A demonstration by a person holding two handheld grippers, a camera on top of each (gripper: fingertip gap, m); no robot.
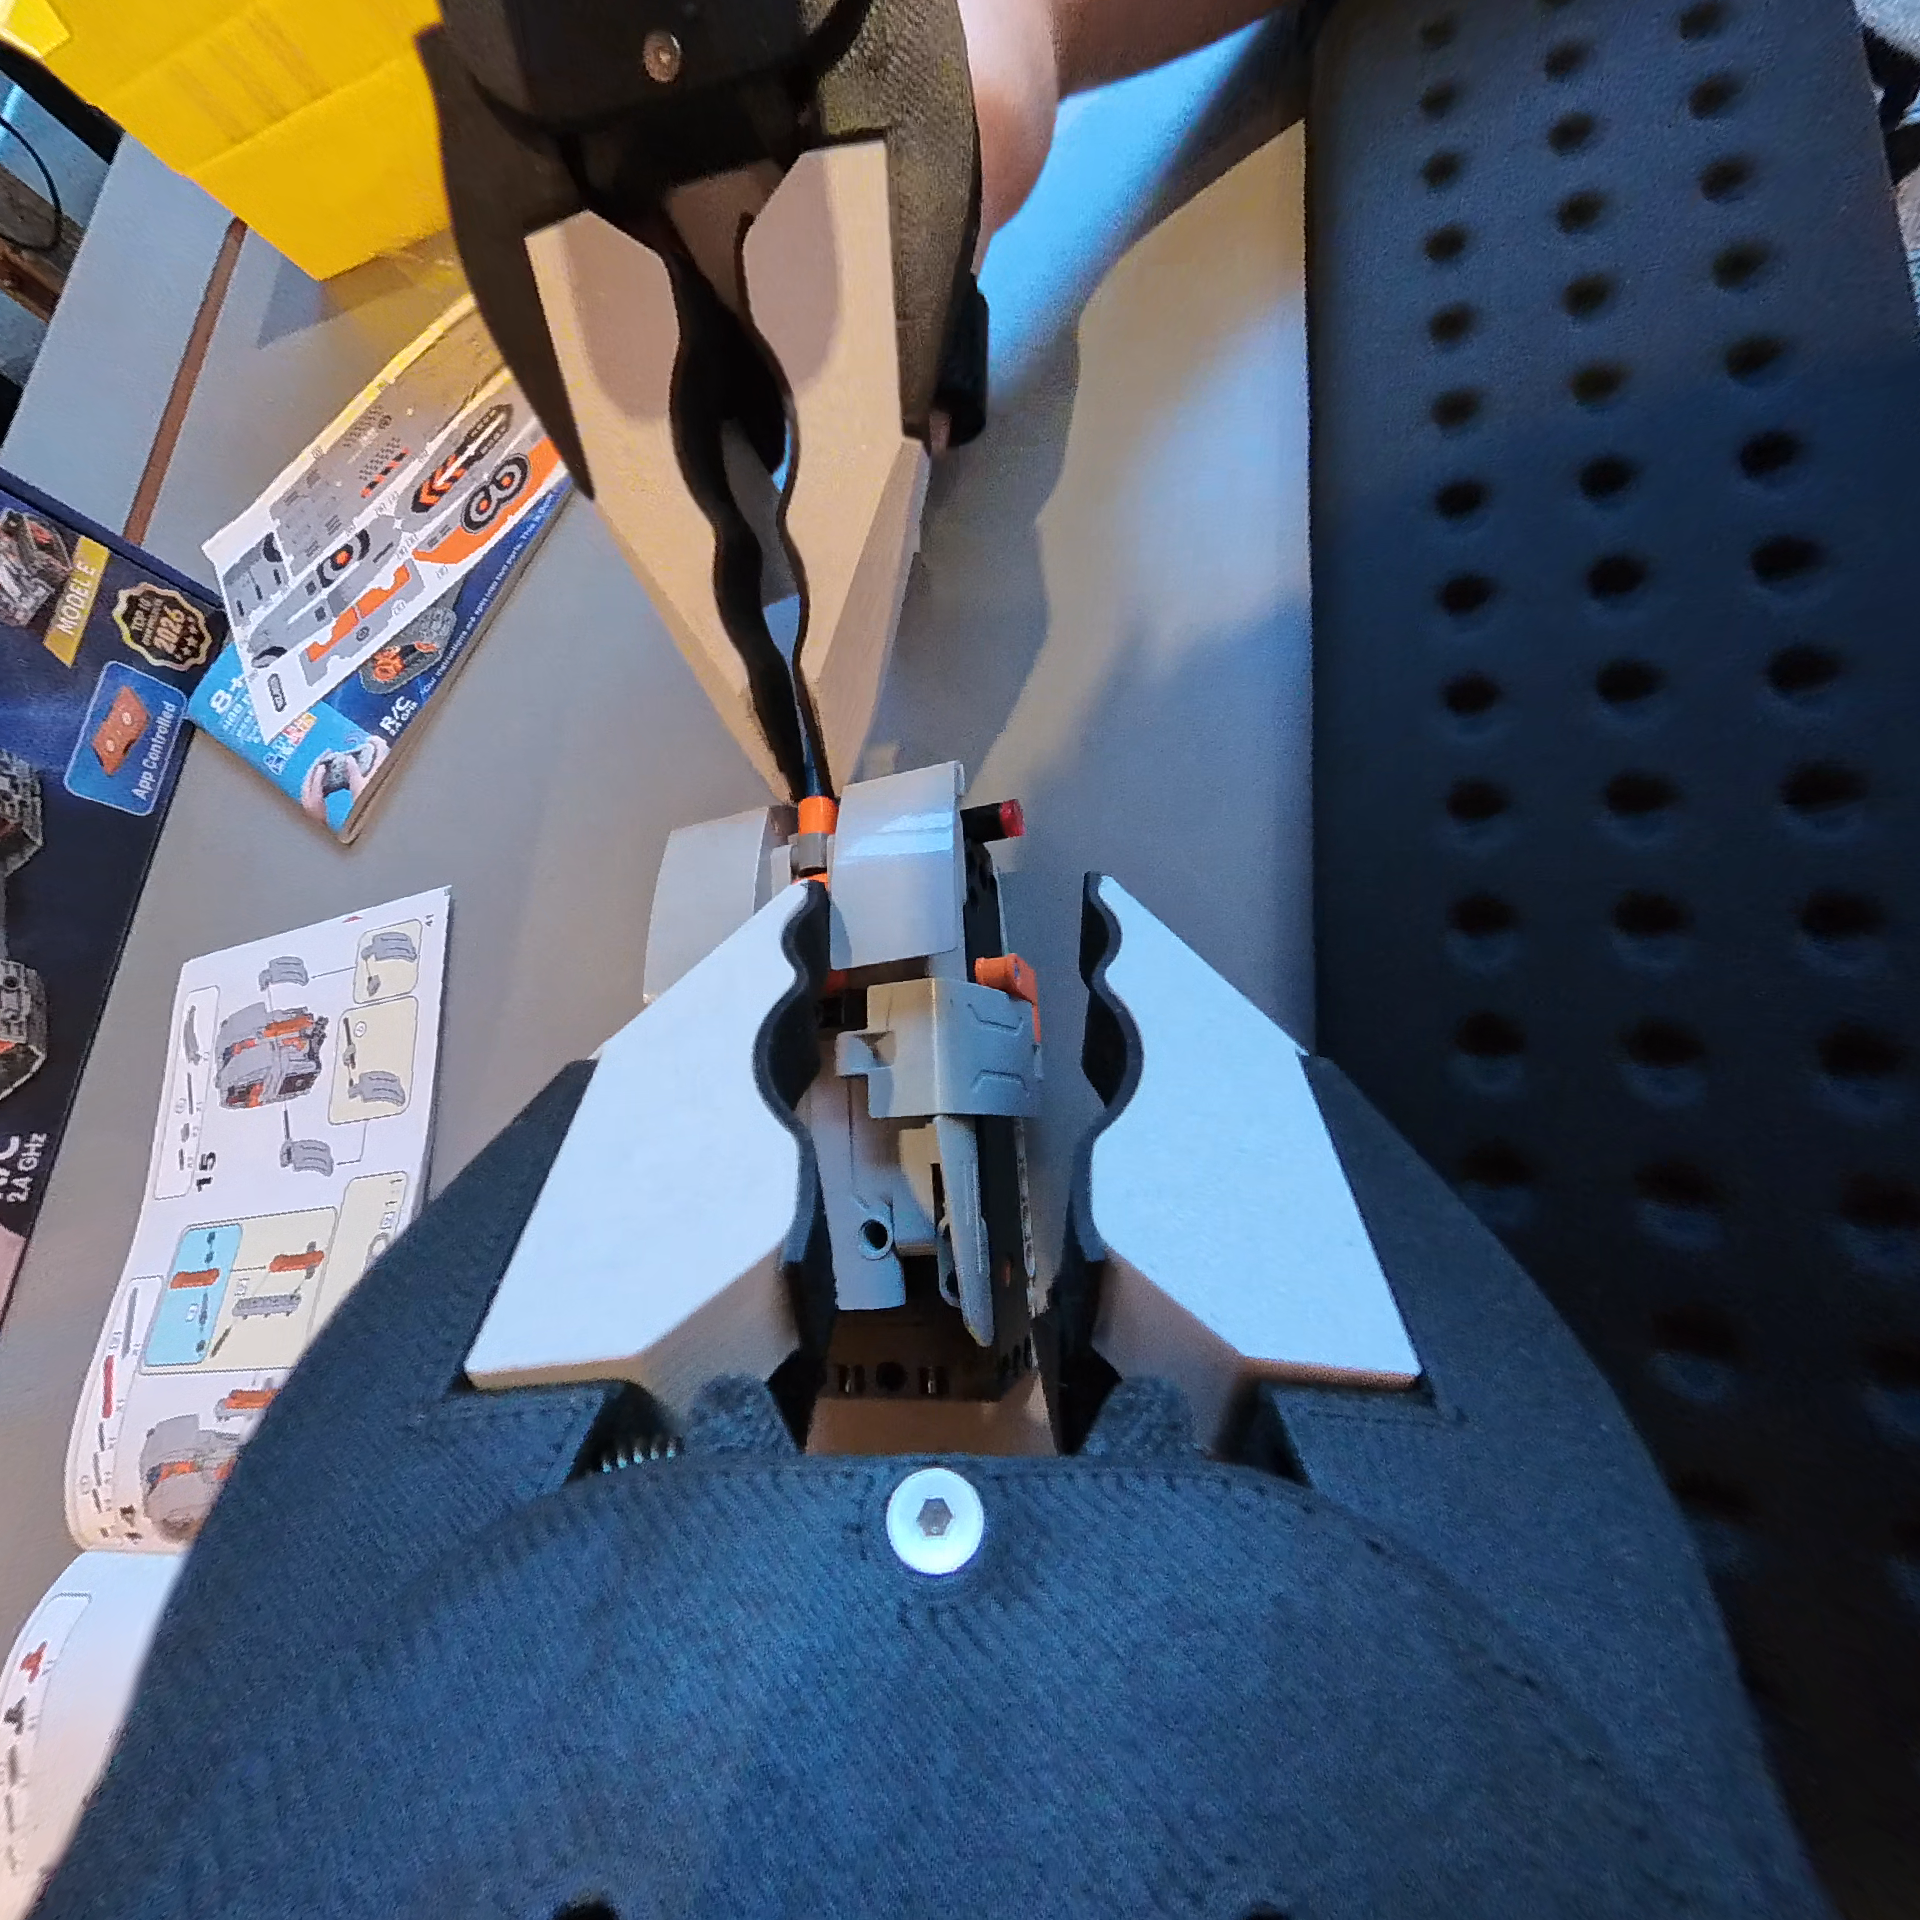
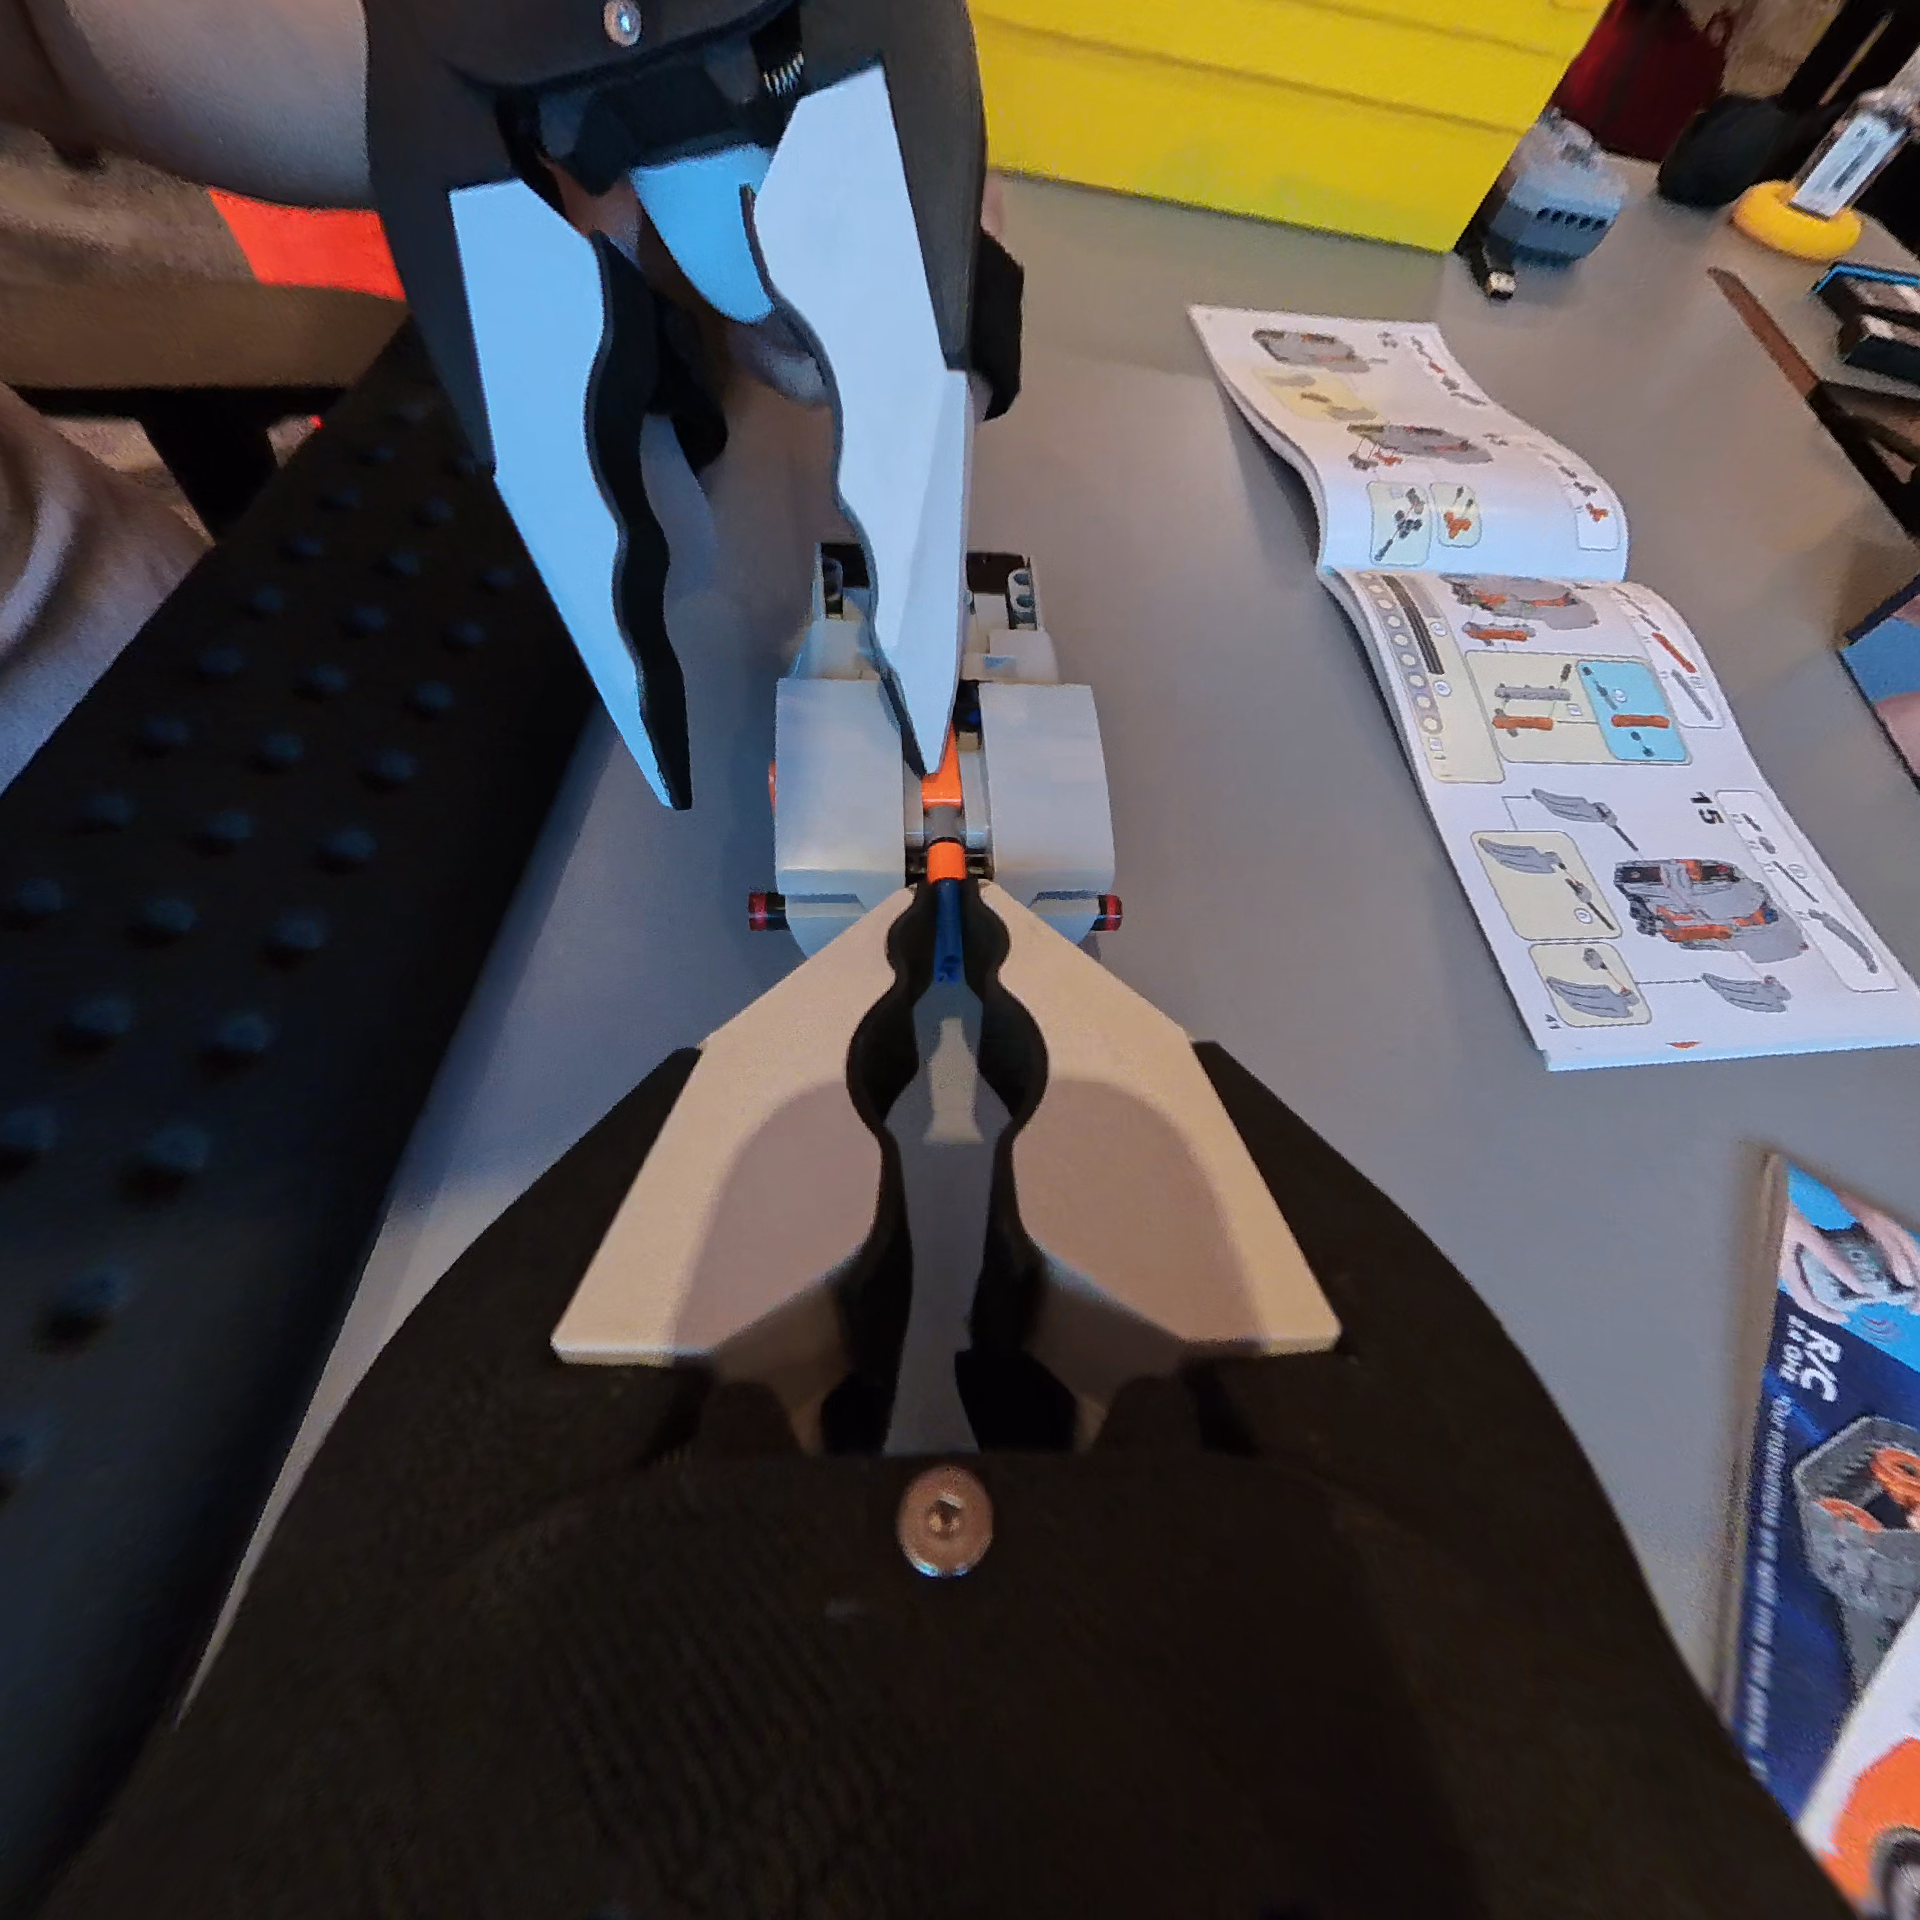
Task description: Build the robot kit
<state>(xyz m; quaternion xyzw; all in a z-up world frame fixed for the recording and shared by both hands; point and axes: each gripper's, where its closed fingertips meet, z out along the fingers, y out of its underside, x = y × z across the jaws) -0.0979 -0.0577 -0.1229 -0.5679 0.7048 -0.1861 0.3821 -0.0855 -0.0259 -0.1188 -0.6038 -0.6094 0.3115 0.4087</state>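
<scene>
Together we meet over a grey brick-built model (image 1: 914, 1049) that stands on the grey table (image 1: 1143, 520). Our left gripper (image 1: 951, 904) is spread wide, with the model's body between its two fingers; one finger (image 1: 686, 1060) lies against the model's side, while the other stands a little apart from it. Our right gripper (image 2: 943, 914) is nearly closed, its tips pinching a small blue pin (image 2: 947, 935) that runs into an orange and grey axle piece (image 2: 942, 831) between the model's two pale front panels. From the left wrist view the right gripper (image 1: 805, 779) comes down from above with its tips at that same orange piece. An open instruction booklet (image 2: 1579, 686) lies on the table to the side, well apart from the model, and a second booklet (image 1: 405, 623) lies beyond it. A black perforated panel (image 1: 1621, 727) runs along the other side of the model, and a yellow box (image 2: 1247, 104) sits farther back.
</scene>
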